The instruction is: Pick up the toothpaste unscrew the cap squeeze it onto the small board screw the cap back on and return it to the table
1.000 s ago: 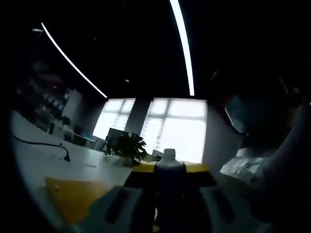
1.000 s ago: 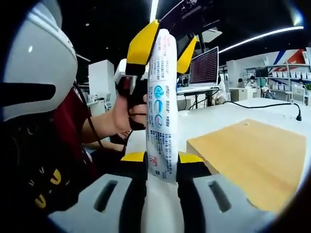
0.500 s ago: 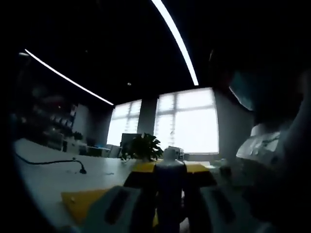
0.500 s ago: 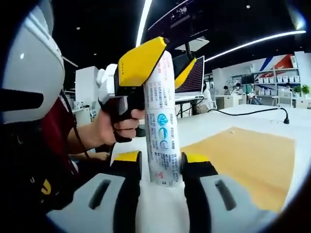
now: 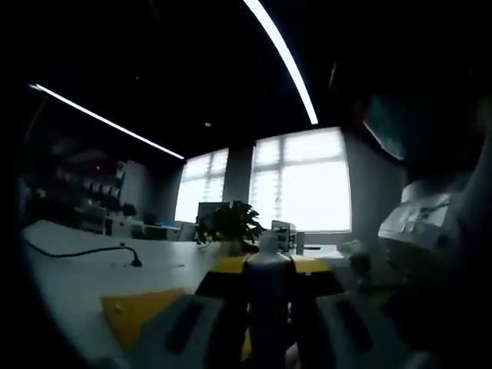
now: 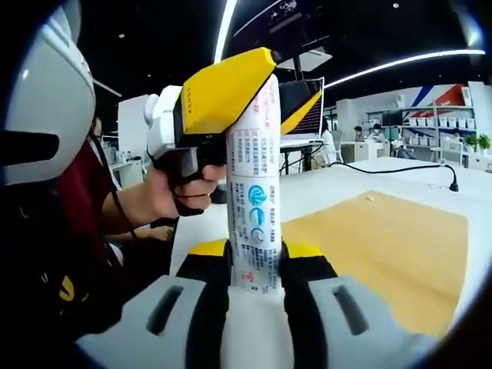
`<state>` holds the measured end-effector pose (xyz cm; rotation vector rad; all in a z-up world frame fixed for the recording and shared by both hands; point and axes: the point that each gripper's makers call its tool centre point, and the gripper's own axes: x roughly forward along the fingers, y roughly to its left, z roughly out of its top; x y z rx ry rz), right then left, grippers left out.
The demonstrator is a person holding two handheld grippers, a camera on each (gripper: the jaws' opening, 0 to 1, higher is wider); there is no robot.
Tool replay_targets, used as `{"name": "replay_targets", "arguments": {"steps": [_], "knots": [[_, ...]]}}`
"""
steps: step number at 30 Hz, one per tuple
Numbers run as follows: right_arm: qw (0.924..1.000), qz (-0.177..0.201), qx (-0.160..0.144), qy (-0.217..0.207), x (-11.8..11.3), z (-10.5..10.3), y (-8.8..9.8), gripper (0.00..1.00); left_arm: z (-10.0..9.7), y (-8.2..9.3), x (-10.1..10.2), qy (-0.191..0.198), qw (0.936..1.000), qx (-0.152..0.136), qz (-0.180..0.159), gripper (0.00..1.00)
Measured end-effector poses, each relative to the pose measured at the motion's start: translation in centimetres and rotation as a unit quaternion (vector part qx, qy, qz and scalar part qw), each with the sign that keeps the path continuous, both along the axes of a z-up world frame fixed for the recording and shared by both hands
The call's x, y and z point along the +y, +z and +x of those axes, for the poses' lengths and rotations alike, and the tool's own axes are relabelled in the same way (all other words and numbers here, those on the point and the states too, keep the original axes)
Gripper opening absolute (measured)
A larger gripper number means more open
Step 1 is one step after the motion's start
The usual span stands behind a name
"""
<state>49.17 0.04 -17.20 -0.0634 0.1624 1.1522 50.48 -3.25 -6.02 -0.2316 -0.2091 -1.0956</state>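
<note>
The toothpaste tube (image 6: 255, 207) is held upright in the right gripper view, its flat lower end clamped between the yellow-tipped jaws of the right gripper (image 6: 256, 257), which are closed against its two sides. The upper part of the tube is gripped by the left gripper (image 6: 254, 92), whose yellow jaws are pressed on either side of it; that gripper is held by a person's hand (image 6: 181, 192) just left of the tube. In the left gripper view the same tube is seen end on (dark against the light), standing between the left gripper's own jaws (image 5: 269, 269), with its small threaded neck (image 5: 268, 243) uppermost; whether a cap sits on it cannot be told.

The wooden board (image 6: 392, 254) lies flat on the white table (image 6: 338, 192), to the right of the tube and beyond it. A black cable (image 6: 400, 167) is laid across the far table. Farther off, a monitor (image 6: 304, 104) is seen behind the tube, and in the left gripper view a potted plant (image 5: 228, 224) stands before bright windows (image 5: 304, 181).
</note>
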Motion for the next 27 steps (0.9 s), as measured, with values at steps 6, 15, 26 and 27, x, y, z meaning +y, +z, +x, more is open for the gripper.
{"name": "replay_targets", "arguments": {"steps": [6, 15, 26, 27], "knots": [[1.0000, 0.003, -0.001, 0.001, 0.0, 0.0, -0.2, 0.25, -0.1, -0.2, 0.1, -0.003, 1.0000, 0.004, -0.003, 0.18], [0.9991, 0.042, 0.001, 0.003, -0.1, 0.0, 1.2, 0.37, -1.2, -0.7, -1.3, -0.024, 0.9995, -0.020, 0.008, 0.19], [0.9982, 0.033, -0.049, 0.012, -0.1, -0.6, 2.8, 0.25, -1.9, 0.4, -1.2, -0.051, 0.9984, 0.002, -0.026, 0.19], [0.9980, 0.029, -0.055, 0.008, -0.1, -0.6, 2.8, 0.25, -1.9, 0.4, -1.1, -0.053, 0.9982, 0.002, -0.028, 0.19]]}}
